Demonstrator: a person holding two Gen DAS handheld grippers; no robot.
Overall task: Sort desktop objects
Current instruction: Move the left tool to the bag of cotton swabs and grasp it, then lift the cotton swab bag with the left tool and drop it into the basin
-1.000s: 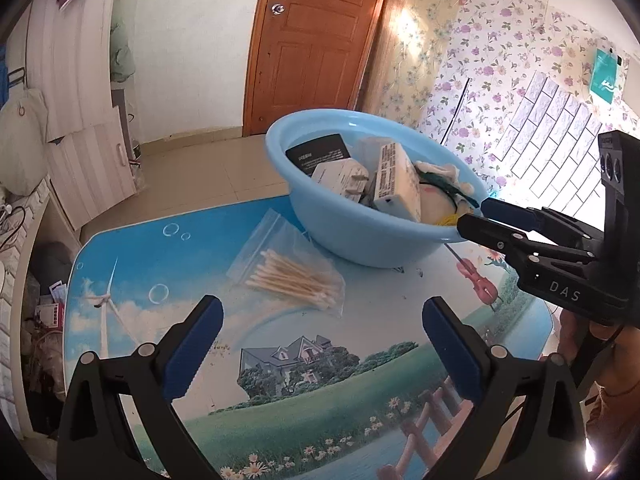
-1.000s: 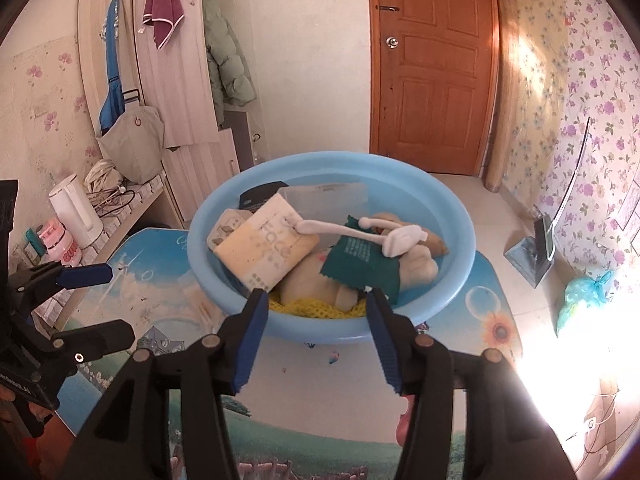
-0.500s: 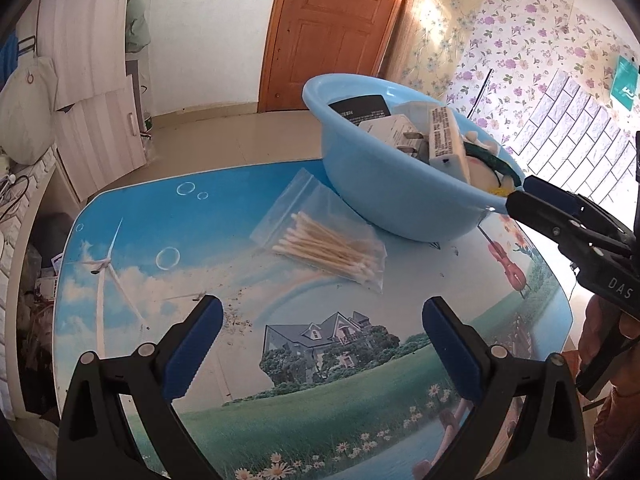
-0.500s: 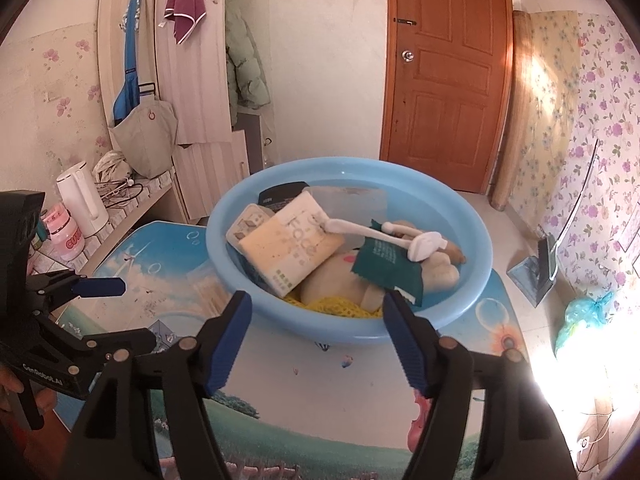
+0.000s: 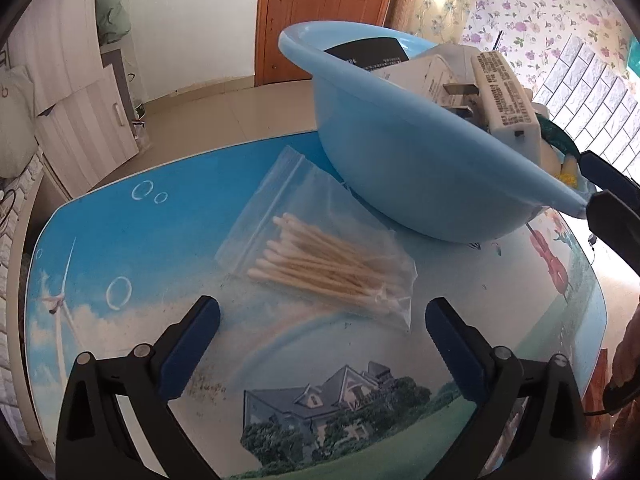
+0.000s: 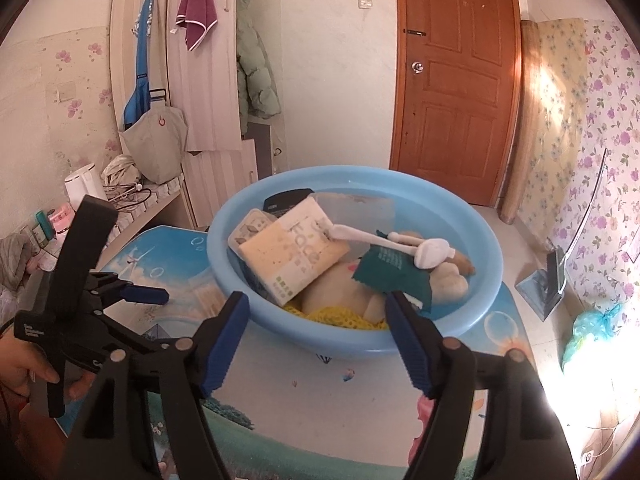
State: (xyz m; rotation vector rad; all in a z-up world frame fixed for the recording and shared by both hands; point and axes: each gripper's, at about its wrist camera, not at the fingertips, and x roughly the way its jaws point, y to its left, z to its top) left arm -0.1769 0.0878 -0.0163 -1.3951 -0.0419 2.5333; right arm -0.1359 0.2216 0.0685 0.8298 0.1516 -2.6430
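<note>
The left gripper [image 5: 320,330] hangs with its jaws spread and empty, the clear bag of cotton swabs [image 5: 324,260] lying on the table [image 5: 120,240] just beyond its fingertips. The right gripper [image 6: 316,330], jaws opening and gripping nothing, faces the near rim of the blue basin [image 6: 472,248], which stands just right of the bag.

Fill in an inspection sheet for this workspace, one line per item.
Surface: table with a printed landscape top; specks of dirt.
Job's things: clear bag of cotton swabs lying flat beside the blue basin; the basin holds a tissue pack, a green pouch, a white brush and a plush toy.
Clutter: nothing seen on the table.
Grippers: left gripper open, just short of the bag; right gripper opening at the basin's near rim, nothing clamped.
Cables: cords by the kettle on the side shelf.
Surroundings: wooden door, floral wallpaper, hanging towel.
</note>
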